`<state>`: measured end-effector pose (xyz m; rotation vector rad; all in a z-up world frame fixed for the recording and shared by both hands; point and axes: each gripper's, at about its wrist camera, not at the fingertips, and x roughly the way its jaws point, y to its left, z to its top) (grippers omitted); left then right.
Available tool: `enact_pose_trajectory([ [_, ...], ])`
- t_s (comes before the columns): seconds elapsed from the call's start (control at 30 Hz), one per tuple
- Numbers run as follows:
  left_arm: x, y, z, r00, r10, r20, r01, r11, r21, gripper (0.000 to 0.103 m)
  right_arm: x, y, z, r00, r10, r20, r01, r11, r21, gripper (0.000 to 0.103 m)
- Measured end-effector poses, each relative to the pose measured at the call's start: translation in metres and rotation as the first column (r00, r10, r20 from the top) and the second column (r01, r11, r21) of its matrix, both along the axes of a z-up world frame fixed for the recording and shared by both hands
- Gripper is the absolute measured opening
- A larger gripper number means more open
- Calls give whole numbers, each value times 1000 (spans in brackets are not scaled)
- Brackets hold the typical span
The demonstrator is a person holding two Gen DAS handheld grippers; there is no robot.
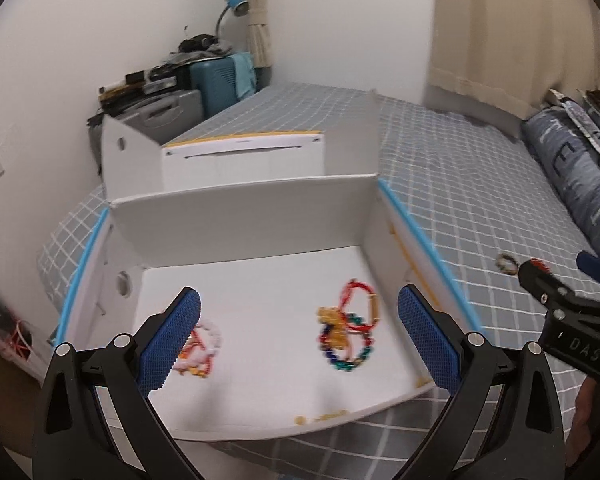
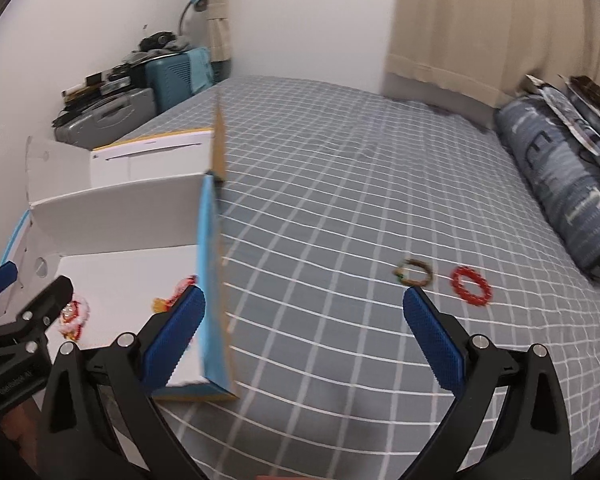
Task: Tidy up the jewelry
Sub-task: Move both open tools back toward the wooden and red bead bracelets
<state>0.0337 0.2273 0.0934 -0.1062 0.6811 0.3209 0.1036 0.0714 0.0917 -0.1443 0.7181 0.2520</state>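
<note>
Both hand-held grippers are spread empty: left hand-held gripper (image 1: 299,330) above boxed bracelets (image 1: 348,326), right hand-held gripper (image 2: 304,332) short of red bracelet (image 2: 471,286).

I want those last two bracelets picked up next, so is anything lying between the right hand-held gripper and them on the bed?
Nothing visible. Only bare checked bedsheet lies between the open right hand-held gripper and the brown bracelet and red bracelet.
</note>
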Motion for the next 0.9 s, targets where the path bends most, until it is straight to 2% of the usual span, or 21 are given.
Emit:
enact_pose_trajectory([
  [0.27, 12, -54, 3, 995, -95, 14, 95, 996, 4, 97, -1, -68, -1, 995, -96, -4, 96, 995, -8, 95],
  [0.47, 43, -104, -3, 983, -181, -9, 181, 983, 6, 97, 8, -132, -5, 982, -187, -31, 187, 982, 3, 95],
  [0.67, 98, -157, -17, 962, -267, -54, 267, 964, -22, 97, 44, -190, -25, 957, -281, -75, 283, 959, 11, 95],
  [0.9, 179, -206, -64, 935, -324, -146, 318, 946, -63, 97, 100, -227, -67, 940, -311, -143, 319, 947, 35, 95],
])
